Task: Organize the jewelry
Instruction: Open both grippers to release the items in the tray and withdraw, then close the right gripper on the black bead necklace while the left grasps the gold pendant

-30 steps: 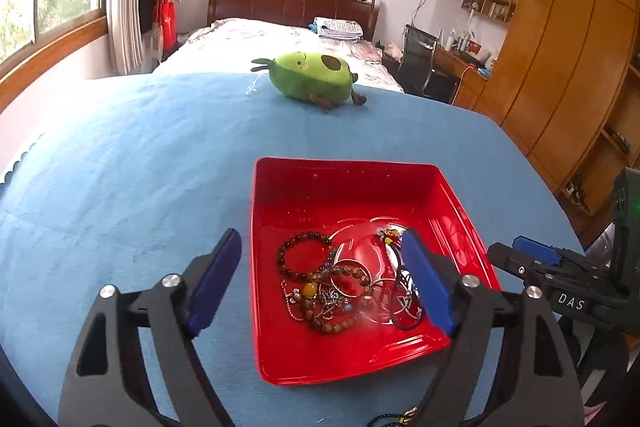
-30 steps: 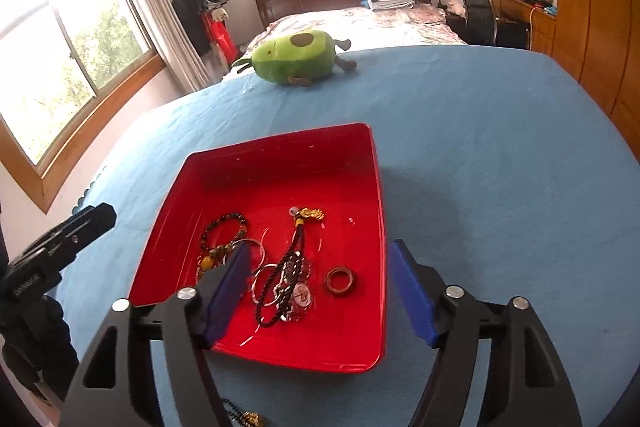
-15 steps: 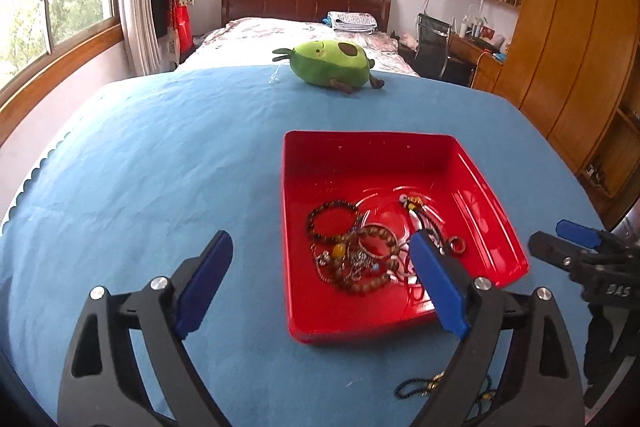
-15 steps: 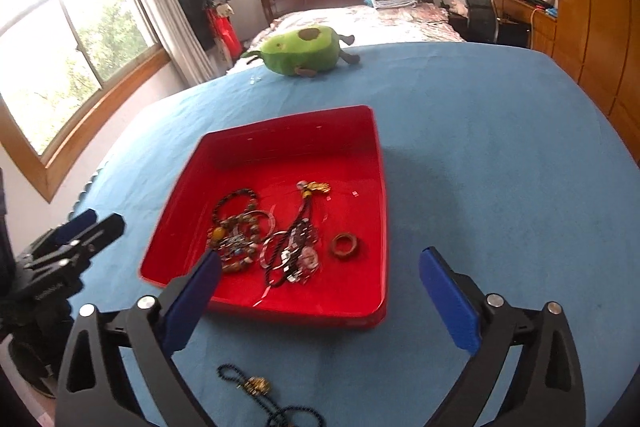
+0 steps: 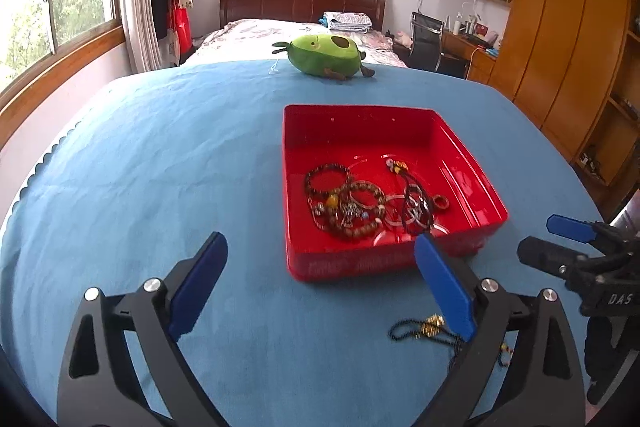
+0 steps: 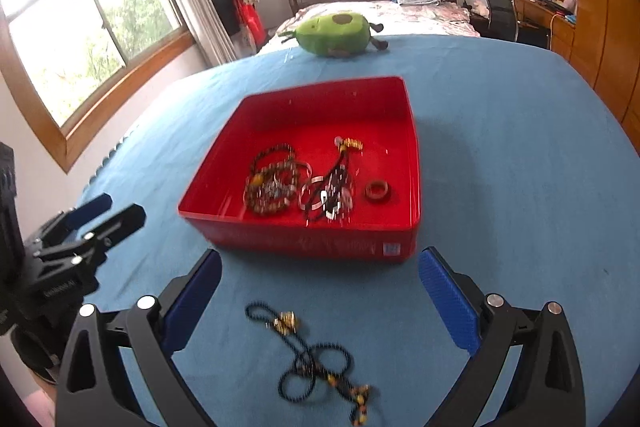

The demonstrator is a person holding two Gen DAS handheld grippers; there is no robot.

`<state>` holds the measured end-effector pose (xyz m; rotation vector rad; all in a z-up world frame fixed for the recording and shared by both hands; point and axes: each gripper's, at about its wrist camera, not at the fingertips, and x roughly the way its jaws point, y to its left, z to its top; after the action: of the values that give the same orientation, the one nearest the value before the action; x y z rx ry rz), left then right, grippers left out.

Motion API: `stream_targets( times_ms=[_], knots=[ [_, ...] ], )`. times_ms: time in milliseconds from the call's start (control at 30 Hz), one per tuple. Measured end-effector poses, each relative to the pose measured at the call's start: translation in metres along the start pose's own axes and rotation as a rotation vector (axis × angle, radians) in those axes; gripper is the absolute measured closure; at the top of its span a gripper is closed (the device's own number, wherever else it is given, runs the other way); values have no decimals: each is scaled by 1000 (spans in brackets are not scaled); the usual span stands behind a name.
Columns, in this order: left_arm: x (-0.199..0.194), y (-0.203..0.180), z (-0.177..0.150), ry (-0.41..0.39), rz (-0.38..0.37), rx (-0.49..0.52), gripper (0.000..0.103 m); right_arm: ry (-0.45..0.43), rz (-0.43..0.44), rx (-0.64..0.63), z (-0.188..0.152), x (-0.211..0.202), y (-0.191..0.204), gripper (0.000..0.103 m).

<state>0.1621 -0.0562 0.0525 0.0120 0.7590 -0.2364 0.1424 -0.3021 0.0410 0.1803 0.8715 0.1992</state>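
The black beaded necklace [image 6: 316, 359] lay loose on the blue tablecloth [image 6: 520, 187] near its front edge, just short of the red tray [image 6: 304, 239], whereas 1 second earlier both grippers hung over the tray's heaped jewelry [image 6: 296, 183]. The right gripper [image 6: 320, 303] had pulled back and spread wide and empty above the necklace, while the left gripper [image 5: 320, 283] was opening, nothing between its jaws. That likely left 1 piece to put in.

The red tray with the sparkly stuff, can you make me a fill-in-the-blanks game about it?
1. The red tray sits on a ____ cloth.
2. The black bead necklace lies ____ the tray, on the cloth.
3. The plush toy beyond the tray is coloured ____.
4. The small brown ring lies ____ the tray.

Missing words: blue; outside; green; inside
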Motion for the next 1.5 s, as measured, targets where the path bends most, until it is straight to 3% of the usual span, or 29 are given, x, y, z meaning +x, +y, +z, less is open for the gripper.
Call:
stream_targets(
  times_ms=[300,533,800,933,1033,1167,1233,1300,1400,1500],
  knots=[
    [-14,12,-40,43,41,-16,8,120,-14,1,-40,1,-7,4],
    [-17,23,-62,92,16,-75,8,215,39,-7,-65,15,-11,5],
    [-24,11,-75,102,1,-49,8,314,55,-13,-75,47,-8,13],
    [-26,7,-77,103,-1,-38,8,345,50,-23,-79,63,-5,16],
    [-25,6,-78,107,1,-34,8,321,-6,-103,-83,68,7,18],
    [-24,6,-79,115,0,-40,8,294,-87,-206,-89,69,20,33],
    [-23,6,-80,120,-2,-43,8,279,-65,-223,-92,65,22,48],
    [-22,5,-81,124,-5,-42,8,277,-42,-213,-92,62,20,72],
    [-22,2,-81,130,-14,-34,8,286,16,-153,-91,57,8,90],
    [-19,-1,-81,140,-20,-26,8,277,73,-95,-90,46,-2,93]
  ],
)
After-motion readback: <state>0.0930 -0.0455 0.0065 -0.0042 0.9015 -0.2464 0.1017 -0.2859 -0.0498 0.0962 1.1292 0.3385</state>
